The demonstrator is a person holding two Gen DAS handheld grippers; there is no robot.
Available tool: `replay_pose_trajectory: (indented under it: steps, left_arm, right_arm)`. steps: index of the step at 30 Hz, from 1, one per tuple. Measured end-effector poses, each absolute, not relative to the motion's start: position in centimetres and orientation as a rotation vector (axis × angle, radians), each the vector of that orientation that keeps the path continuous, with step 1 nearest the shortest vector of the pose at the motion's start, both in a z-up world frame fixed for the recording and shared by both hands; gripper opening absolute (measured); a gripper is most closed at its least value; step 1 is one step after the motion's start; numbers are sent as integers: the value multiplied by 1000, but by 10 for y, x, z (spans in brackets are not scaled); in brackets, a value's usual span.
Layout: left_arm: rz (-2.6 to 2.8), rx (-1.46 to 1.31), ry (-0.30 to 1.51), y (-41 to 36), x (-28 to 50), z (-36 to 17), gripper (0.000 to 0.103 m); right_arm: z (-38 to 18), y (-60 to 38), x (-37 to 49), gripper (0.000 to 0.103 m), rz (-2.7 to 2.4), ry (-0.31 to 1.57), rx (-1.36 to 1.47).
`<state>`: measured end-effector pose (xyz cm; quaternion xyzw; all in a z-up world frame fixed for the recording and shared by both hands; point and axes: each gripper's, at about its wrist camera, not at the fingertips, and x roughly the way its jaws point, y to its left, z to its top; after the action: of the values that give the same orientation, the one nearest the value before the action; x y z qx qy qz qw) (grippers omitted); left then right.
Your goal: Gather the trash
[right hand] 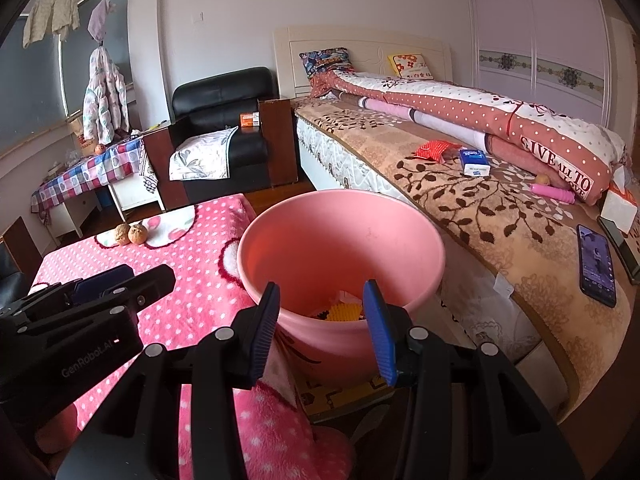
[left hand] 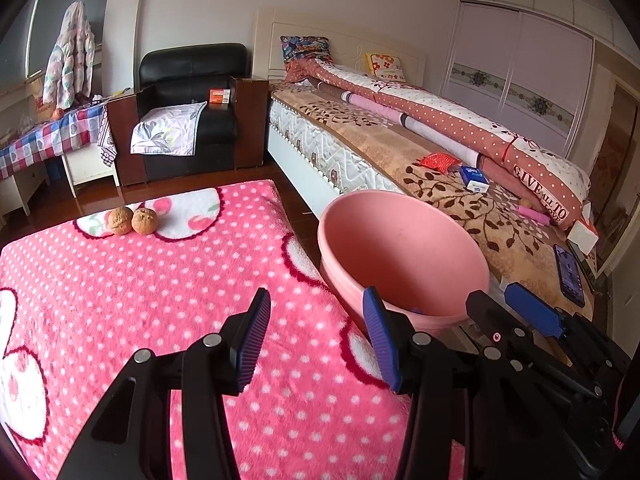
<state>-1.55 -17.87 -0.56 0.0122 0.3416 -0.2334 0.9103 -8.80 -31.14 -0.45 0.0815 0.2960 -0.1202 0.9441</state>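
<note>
Your left tool (left hand: pixel 316 336) and right tool (right hand: pixel 322 328) both gape empty beside the pink bucket (right hand: pixel 340 240), trash inside.

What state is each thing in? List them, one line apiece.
left gripper: fingers open, empty
right gripper: fingers open, empty
pink bin: upright, trash at the bottom
two walnuts: side by side on the pink blanket
phone: flat on the bed, screen lit

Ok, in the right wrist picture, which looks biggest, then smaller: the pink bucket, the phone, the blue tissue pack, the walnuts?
1. Pink bucket, though it sits nearest the camera.
2. Phone.
3. Blue tissue pack.
4. Two walnuts, alike in size; they lie farther off, so unsure.
</note>
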Motion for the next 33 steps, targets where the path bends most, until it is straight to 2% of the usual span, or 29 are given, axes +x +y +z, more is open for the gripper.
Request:
replay_pose_trajectory:
  steps: [33]
  left_arm:
    - [-486,29,725,-182,-19,-16,48]
  right_arm:
    - [-13,-313,-88,44,-244,616,177]
